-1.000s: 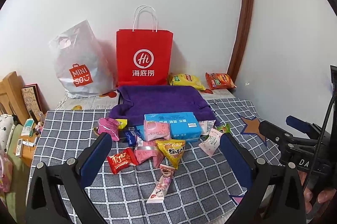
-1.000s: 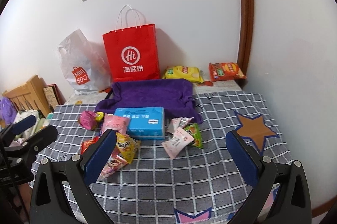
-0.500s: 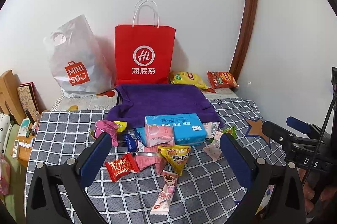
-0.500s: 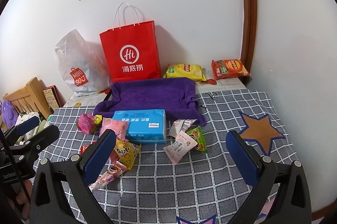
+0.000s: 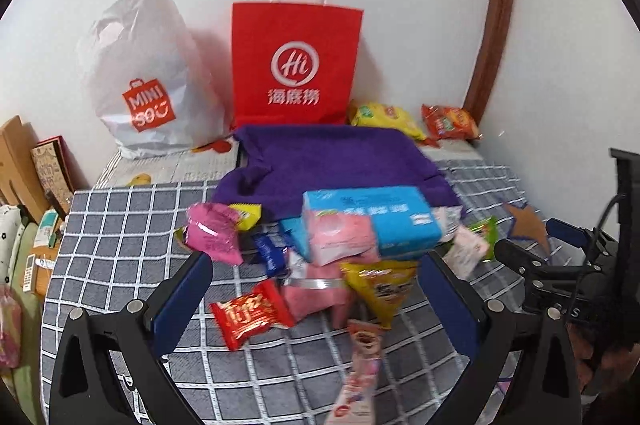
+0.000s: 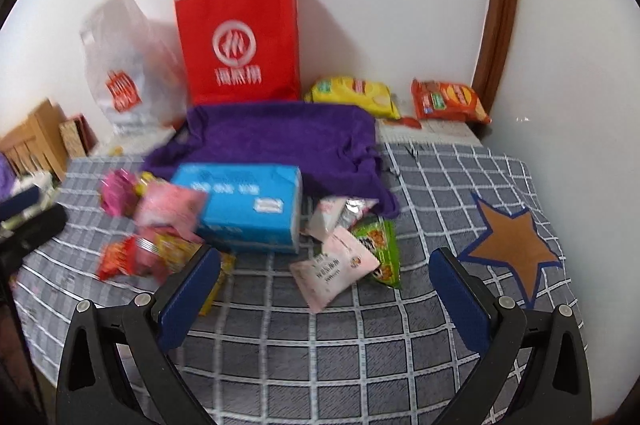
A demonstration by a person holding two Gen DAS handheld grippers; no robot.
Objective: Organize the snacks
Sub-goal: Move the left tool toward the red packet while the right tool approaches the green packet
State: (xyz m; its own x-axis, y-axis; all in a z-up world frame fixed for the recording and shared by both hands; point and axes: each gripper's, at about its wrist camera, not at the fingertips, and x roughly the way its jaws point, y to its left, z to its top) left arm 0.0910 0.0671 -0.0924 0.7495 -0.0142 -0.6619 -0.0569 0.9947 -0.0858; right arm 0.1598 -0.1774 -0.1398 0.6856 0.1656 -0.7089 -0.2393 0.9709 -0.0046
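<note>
A heap of snack packets lies on a grey checked cloth. In it are a blue box, a red packet, a magenta packet, a yellow packet and a long pink stick pack. My left gripper is open just above the red and yellow packets, holding nothing. In the right wrist view my right gripper is open over a pale pink packet and a green packet, beside the blue box.
A purple towel lies behind the heap. A red paper bag and a white plastic bag stand against the wall, with yellow chips and orange chips to their right. A star patch marks the cloth's right side.
Both grippers have moved forward and lower toward the snack heap, which now looks larger. Both stay open and nothing on the cloth has shifted.
</note>
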